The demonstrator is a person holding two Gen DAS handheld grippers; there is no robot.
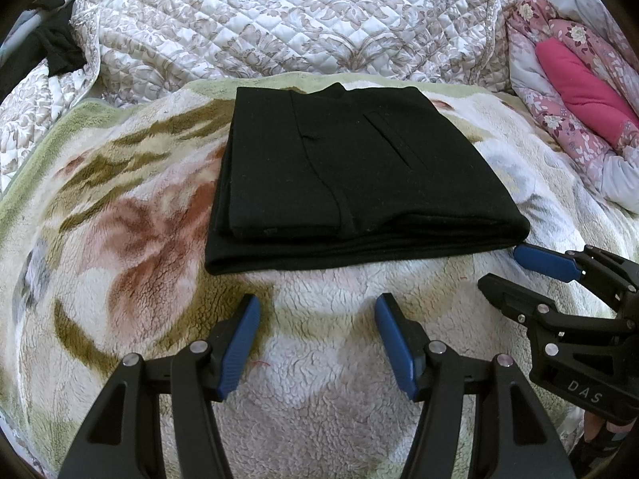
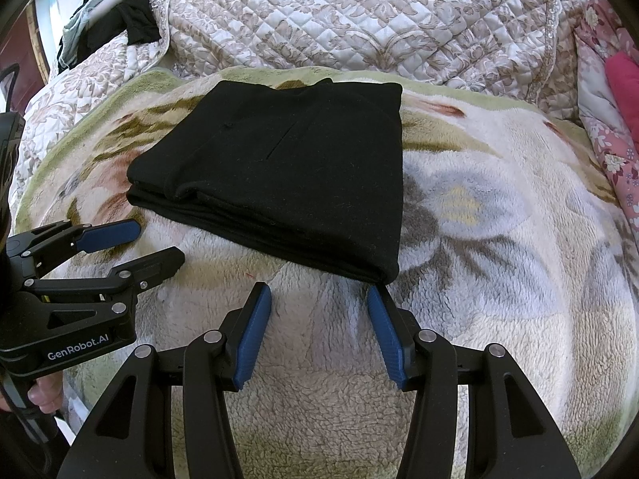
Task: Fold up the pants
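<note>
Nearest the lens in the left wrist view, the left gripper (image 1: pixel 317 307) has its 2 blue-padded fingers spread wide, with only bare fleece between them. The right gripper (image 2: pixel 319 297) stands the same way in its own view, jaws apart and pinching nothing. Both point down at a fleece blanket (image 1: pixel 120 239) with a faded flower print, spread over a bed.

The black pants (image 1: pixel 351 175) lie on that blanket just beyond both tools, folded into a thick, roughly square bundle of several layers. A slit pocket shows on the top layer. The folded edge faces the grippers. In the left view the bundle sits ahead and slightly right of the open fingers, apart from them. In the right view its near right corner (image 2: pixel 379 267) comes close to the tip of the right-hand finger; whether they touch cannot be told.

Behind lies a quilted bedspread (image 1: pixel 279 20), and at the right a pink floral quilt (image 1: pixel 579 92).
</note>
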